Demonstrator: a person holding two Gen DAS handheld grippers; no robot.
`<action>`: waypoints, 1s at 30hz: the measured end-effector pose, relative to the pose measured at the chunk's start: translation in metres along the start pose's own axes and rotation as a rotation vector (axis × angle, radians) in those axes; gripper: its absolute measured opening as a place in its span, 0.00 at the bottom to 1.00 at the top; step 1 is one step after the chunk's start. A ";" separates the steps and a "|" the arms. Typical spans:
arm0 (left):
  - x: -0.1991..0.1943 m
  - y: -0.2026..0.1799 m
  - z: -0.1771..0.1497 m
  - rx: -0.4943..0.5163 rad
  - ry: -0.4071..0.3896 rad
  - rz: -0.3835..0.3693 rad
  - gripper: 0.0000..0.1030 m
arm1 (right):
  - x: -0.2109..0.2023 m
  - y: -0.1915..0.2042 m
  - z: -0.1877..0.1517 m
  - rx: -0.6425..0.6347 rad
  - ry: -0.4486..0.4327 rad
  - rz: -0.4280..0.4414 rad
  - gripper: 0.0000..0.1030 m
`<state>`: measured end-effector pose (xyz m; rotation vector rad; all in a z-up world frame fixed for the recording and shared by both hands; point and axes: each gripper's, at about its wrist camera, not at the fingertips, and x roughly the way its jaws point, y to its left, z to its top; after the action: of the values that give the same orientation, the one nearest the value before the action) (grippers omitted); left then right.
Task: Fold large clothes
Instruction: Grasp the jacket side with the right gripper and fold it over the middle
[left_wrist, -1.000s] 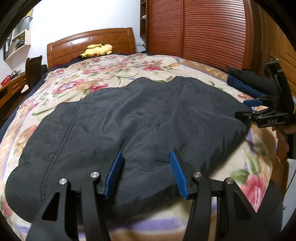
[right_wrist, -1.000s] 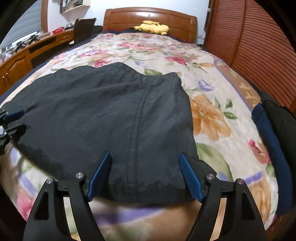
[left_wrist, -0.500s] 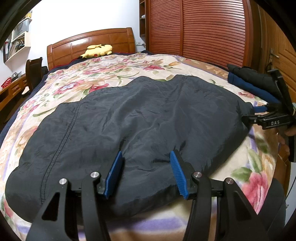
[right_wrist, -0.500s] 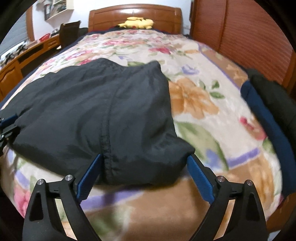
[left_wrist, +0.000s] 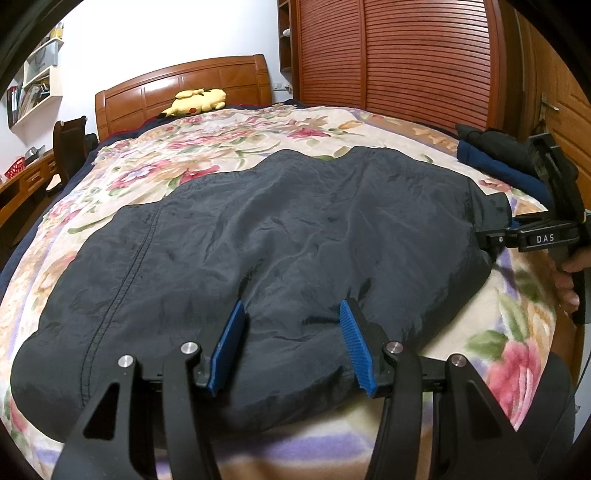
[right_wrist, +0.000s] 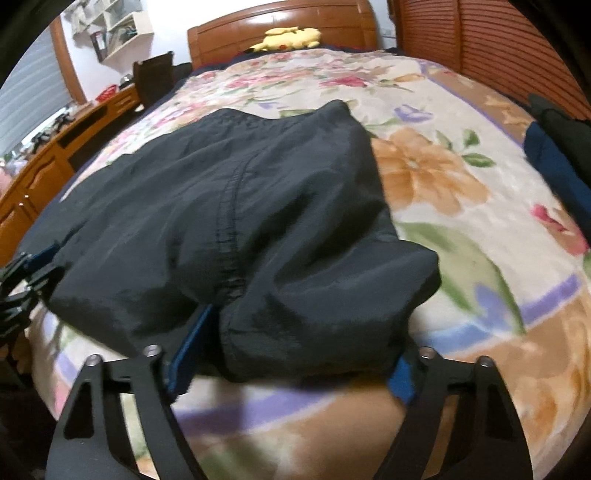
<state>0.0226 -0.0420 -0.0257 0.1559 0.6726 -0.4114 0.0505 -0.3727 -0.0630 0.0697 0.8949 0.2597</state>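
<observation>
A dark grey jacket-like garment (left_wrist: 295, 229) lies spread across the floral bedspread (left_wrist: 258, 136). My left gripper (left_wrist: 291, 310) rests at its near hem with its blue pads apart and fabric lying beneath and between them. In the right wrist view the garment's near right corner (right_wrist: 314, 295) bulges up between the fingers of my right gripper (right_wrist: 303, 332). Those jaws are closing around the bunched hem, and the fabric covers part of both pads. The right gripper (left_wrist: 491, 236) also shows at the garment's right end, held by a hand (left_wrist: 569, 280). The left gripper (right_wrist: 33, 266) sits at the far left edge.
A pile of folded dark and navy clothes (left_wrist: 495, 155) sits at the bed's right edge by the slatted wardrobe (left_wrist: 406, 55). A yellow plush toy (left_wrist: 195, 101) lies by the headboard. A wooden desk (right_wrist: 55, 155) and a chair (left_wrist: 70, 140) stand to the left.
The right gripper dropped lower onto the garment's corner, and the hem now bunches up between its narrowing fingers. The left gripper and the cloth under it have not moved.
</observation>
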 end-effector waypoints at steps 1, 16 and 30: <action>0.000 0.000 0.000 0.000 0.001 0.000 0.51 | -0.001 0.001 0.000 -0.003 0.000 0.011 0.66; 0.003 0.002 -0.001 -0.004 0.005 0.002 0.51 | -0.057 0.057 0.041 -0.149 -0.185 -0.010 0.18; -0.053 0.061 0.003 -0.111 -0.107 0.002 0.51 | -0.074 0.139 0.080 -0.356 -0.274 0.031 0.13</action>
<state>0.0123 0.0292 0.0104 0.0291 0.5881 -0.3774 0.0418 -0.2534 0.0665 -0.2069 0.5658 0.4243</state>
